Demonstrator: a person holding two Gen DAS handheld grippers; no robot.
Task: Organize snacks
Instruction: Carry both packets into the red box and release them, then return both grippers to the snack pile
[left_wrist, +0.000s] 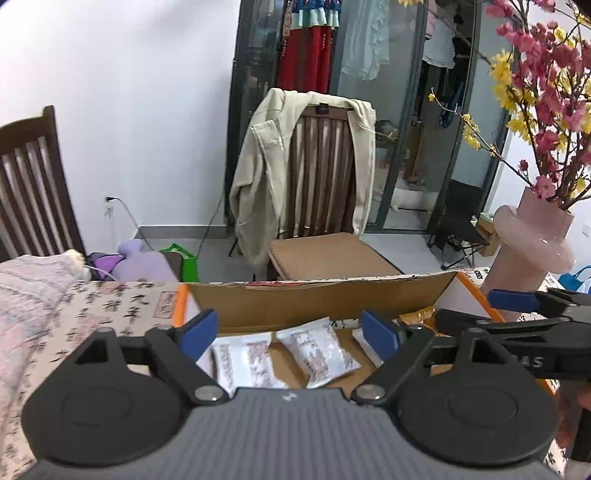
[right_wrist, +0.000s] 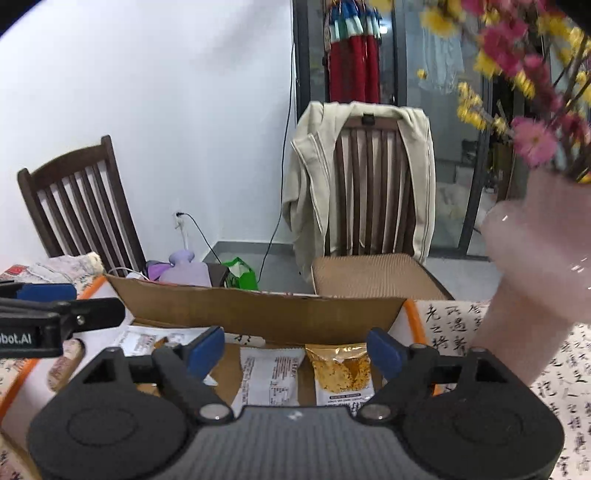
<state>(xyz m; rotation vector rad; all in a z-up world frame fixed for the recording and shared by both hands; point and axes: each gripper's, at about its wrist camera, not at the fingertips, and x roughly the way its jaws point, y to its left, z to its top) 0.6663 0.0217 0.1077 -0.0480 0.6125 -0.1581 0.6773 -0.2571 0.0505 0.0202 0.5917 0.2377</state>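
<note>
A cardboard box (left_wrist: 314, 301) with orange edges stands on the table with its back flap up. Inside lie two white snack packets (left_wrist: 321, 352) side by side. My left gripper (left_wrist: 290, 334) hovers open just above them, and its blue pads touch nothing. In the right wrist view the same box (right_wrist: 258, 314) holds a white packet (right_wrist: 267, 376) and a gold packet (right_wrist: 341, 373). Over these my right gripper (right_wrist: 295, 350) stands open and holds nothing. Each gripper shows in the other's view, the right gripper (left_wrist: 476, 312) at the right and the left gripper (right_wrist: 74, 301) at the left.
A pink vase (left_wrist: 528, 251) with pink and yellow flowers stands close to the box's right side. Beyond the table is a wooden chair (left_wrist: 325, 170) draped with a beige jacket. A calligraphy-print cloth (left_wrist: 110, 314) covers the table. Another white packet (right_wrist: 147, 339) lies in the box's left part.
</note>
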